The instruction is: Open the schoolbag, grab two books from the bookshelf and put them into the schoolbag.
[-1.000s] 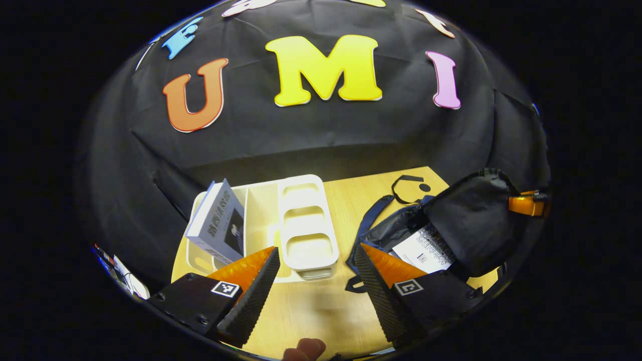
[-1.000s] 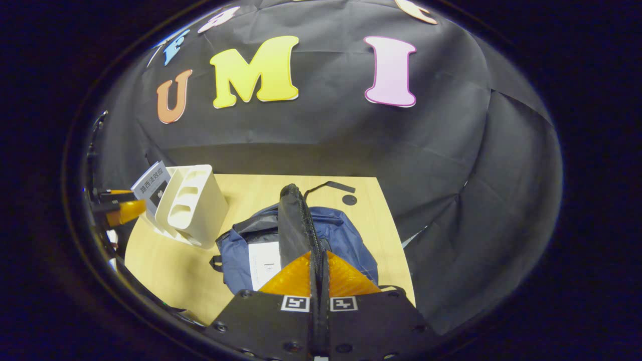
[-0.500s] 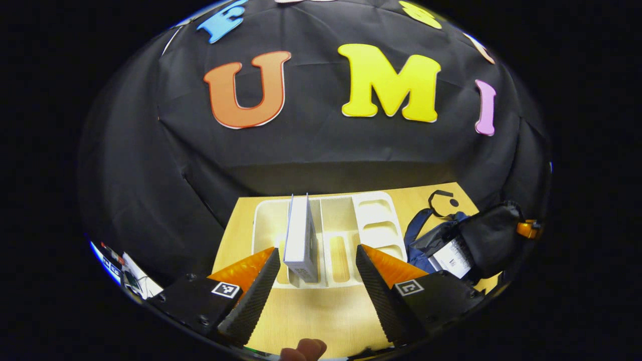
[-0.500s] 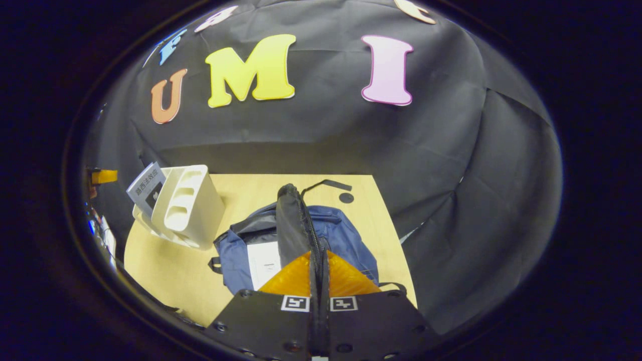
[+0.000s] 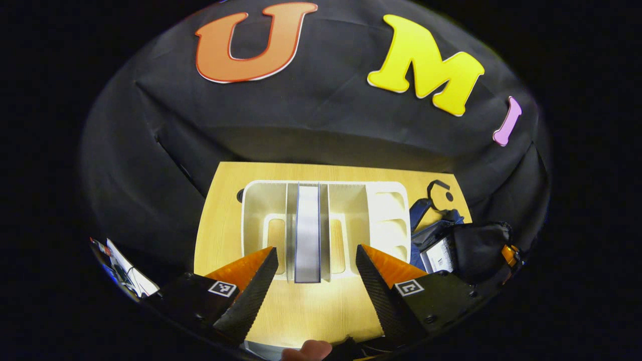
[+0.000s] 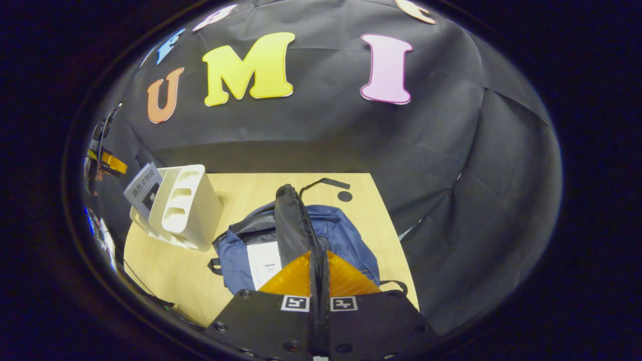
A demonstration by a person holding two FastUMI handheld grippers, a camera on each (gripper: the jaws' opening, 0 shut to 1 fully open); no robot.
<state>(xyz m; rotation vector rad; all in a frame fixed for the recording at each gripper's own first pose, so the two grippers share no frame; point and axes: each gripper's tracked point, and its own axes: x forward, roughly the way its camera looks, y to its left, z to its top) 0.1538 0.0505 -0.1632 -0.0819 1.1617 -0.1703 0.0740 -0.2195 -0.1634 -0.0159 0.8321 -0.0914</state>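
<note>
Schoolbag, blue with a dark flap lifted, lies to the right of the left gripper in the left gripper view, a white book showing inside its opening. Straight ahead of this gripper, whose fingers are spread wide and hold nothing, a white bookshelf stands on the wooden table. One book stands upright in a middle slot, its edge in line with the gap between the fingers.

In the right gripper view, the right gripper is closed tight on the schoolbag's raised flap, holding it up. The bag's open mouth lies just left of the fingers. The bookshelf sits farther ahead to the left, its book leaning beyond it.
</note>
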